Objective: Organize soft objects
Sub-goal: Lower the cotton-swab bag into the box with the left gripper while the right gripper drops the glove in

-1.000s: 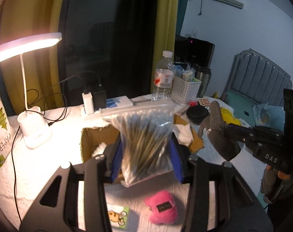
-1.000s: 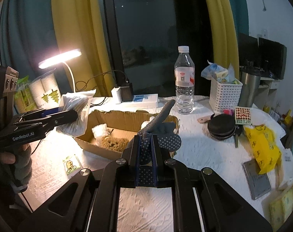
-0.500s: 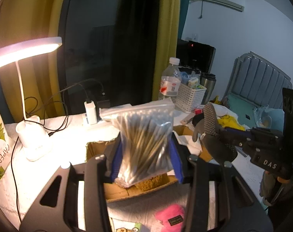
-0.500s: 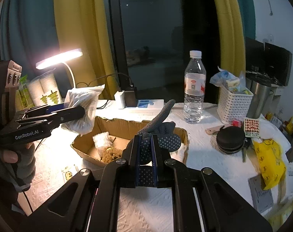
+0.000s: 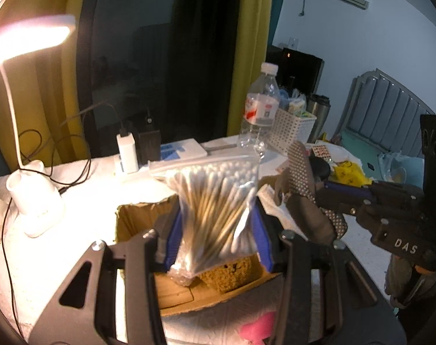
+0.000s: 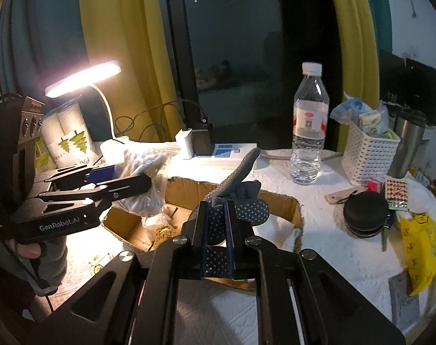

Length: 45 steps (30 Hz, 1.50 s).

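Box (image 6: 278,201) on worktop (image 6: 333,247) – both loads poised above for dropping: L gripper (image 5: 218,224) jaws clamped on swab bag (image 5: 215,212), R gripper (image 6: 217,224) jaws clamped on glove (image 6: 241,201).

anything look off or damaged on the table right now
The cardboard box looks rough: its top edges are torn and uneven, with no intact flaps. Nothing looks spilled. The cotton swab bag and dotted glove are held above it.
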### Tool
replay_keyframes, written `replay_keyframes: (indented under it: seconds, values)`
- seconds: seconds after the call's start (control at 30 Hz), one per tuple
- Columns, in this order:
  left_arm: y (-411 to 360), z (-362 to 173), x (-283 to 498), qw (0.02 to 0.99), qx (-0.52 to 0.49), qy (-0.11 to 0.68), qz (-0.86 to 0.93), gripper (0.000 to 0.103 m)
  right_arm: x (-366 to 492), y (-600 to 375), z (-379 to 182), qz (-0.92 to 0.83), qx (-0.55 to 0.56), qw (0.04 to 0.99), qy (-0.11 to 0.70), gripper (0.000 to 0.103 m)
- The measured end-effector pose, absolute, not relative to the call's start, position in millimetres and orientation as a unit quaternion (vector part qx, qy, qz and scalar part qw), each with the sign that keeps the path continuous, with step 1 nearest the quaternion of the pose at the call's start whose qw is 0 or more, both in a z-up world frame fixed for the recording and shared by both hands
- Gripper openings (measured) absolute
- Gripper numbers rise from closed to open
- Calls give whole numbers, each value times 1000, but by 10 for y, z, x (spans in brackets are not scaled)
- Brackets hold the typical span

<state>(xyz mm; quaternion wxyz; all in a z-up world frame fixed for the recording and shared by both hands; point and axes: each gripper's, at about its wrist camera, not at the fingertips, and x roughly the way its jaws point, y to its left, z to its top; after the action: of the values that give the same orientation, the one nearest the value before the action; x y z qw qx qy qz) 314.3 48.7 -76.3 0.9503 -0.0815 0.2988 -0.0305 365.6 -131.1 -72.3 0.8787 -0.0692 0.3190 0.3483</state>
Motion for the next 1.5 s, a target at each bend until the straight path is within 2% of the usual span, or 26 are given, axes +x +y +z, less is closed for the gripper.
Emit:
replay_keyframes:
  seconds: [0.63,0.8,0.87,0.9,1.07,1.13,1.4,1.5]
  values:
    - [425,-1274,3578,920,-77,384,-21,47,3957,-1147,-1304,352,-65,851,385,12]
    - [438,-1300,3599,916,-87,390,-22,54,3985,-1115,-1425,348,-73,845,399,12]
    - [441,-1284,3587,917,-89,388,-22,67,3987,-1105,-1462,346,-76,843,405,12]
    - [445,-1271,3577,918,-90,386,-23,71,3989,-1096,-1475,347,-77,842,407,12]
    - [469,-1177,3508,922,-96,373,-22,73,3975,-1094,-1455,342,-79,843,407,12]
    - [479,-1147,3471,924,-96,370,-20,73,3964,-1096,-1425,340,-78,845,406,13]
    - [506,-1038,3287,929,-98,355,-18,73,3849,-1148,-1273,329,-72,855,395,28]
    - [493,-997,3198,931,-98,350,-21,73,3774,-1155,-1209,326,-73,858,390,28]
